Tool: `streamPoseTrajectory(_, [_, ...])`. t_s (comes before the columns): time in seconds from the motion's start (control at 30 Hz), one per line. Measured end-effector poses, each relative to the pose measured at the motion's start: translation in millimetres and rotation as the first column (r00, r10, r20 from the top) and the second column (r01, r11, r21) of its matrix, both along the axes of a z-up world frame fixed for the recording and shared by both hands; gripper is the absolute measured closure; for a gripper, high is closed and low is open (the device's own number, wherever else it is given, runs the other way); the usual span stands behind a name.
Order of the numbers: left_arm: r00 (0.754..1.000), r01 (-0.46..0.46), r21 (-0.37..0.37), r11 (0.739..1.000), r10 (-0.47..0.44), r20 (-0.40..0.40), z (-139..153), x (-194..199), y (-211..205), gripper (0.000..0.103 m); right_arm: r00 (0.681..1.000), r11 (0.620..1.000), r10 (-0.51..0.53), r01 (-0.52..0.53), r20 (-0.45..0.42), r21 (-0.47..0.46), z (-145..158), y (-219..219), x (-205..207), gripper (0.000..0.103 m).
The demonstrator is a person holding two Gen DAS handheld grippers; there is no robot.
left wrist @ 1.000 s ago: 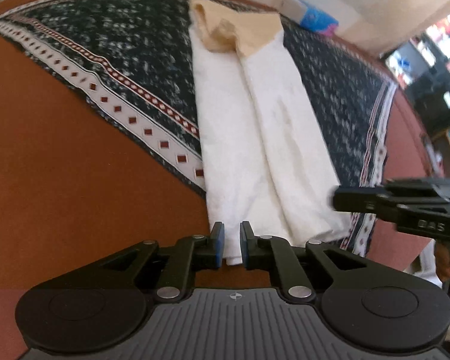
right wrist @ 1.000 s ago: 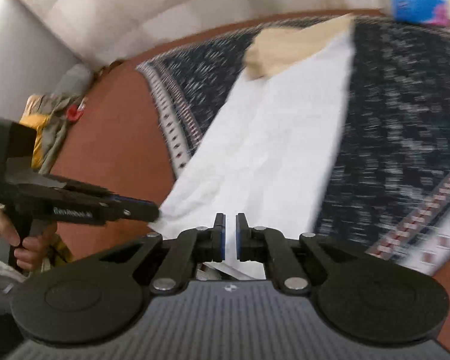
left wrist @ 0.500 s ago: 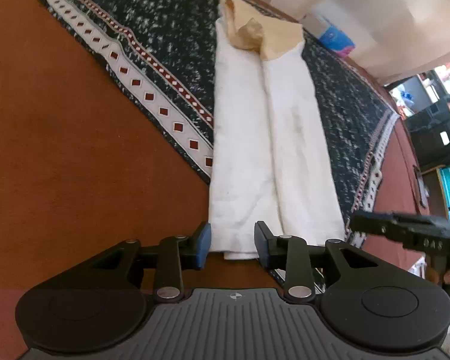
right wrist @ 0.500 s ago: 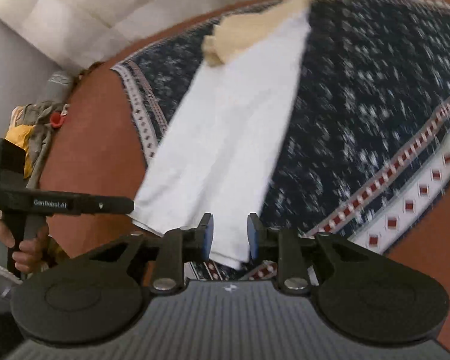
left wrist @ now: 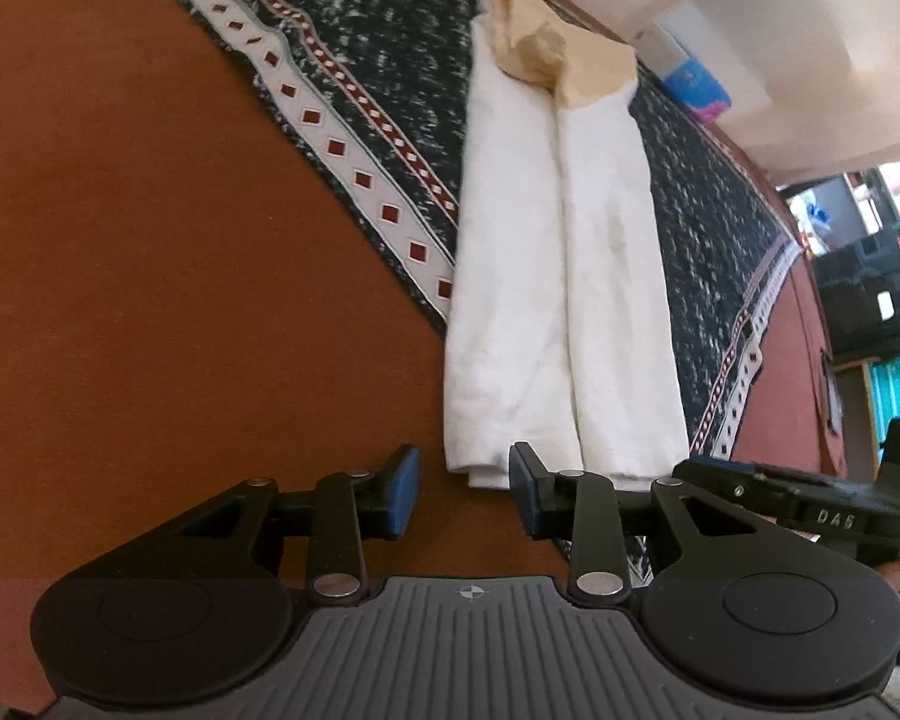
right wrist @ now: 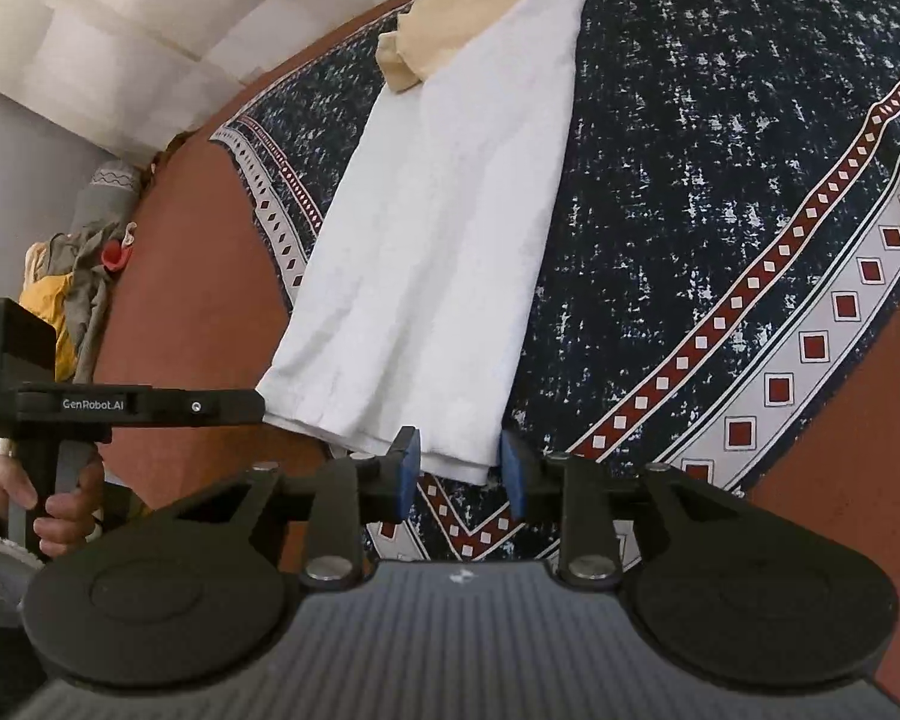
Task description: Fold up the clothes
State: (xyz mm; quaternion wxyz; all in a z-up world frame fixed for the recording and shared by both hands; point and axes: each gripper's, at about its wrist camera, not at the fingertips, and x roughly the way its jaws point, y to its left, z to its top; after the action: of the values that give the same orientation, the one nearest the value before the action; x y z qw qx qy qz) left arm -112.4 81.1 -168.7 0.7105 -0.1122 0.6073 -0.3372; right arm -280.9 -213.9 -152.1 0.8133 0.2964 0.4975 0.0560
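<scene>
Left wrist view: at lower centre, the left gripper point(left wrist: 463, 489) stands with jaws apart, the near hem of a folded white garment point(left wrist: 555, 276) just beyond its fingertips. The garment runs up the middle of the frame across a dark patterned cloth point(left wrist: 390, 42), its tan collar end point(left wrist: 561, 69) at the top. In the right wrist view, the right gripper point(right wrist: 459, 471), jaws likewise apart, frames the hem's corner at lower centre.
</scene>
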Motion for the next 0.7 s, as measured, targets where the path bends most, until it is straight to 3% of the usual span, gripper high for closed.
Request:
streamPoseTrajectory(0.27, [0.999,0.015,-0.013,1.000,-0.016,-0.031,-4.7,-6.8,-4.5,0.055,1.000,1.000,0.021,-0.021,-0.005,0.007,-3.6,4.0,7.2,0.065])
streamPoseTrajectory(0.3, [0.999,0.004,-0.016,1.000,-0.005,-0.037,-4.8,-7.0,-2.8,0.059,1.000,1.000,0.016,-0.016,-0.009,0.016,-4.2,3.0,6.8,0.065])
streamPoseTrajectory(0.4, [1.000,0.002,0.005,1.000,-0.002,-0.029,-4.3,-6.0,-2.7,0.081,1.000,0.999,0.018,-0.017,-0.014,0.031,-6.5,3.3,6.0,0.066])
streamPoseTrajectory(0.43, [1.000,0.001,0.009,1.000,-0.001,-0.028,-4.2,-5.2,-2.9,0.091,1.000,0.999,0.019,-0.018,-0.016,0.036,-7.2,3.4,5.7,0.070])
streamPoseTrajectory(0.53, [1.000,0.009,0.008,1.000,-0.009,-0.012,0.5,-5.6,-4.4,0.102,1.000,0.998,0.001,0.001,-0.026,0.070,-13.1,-2.0,8.5,0.094])
streamPoseTrajectory(0.7, [1.000,0.008,-0.022,1.000,-0.007,0.008,14.1,-4.6,-1.7,0.103,1.000,0.995,0.010,-0.009,-0.007,0.103,-3.1,-9.0,6.4,0.097])
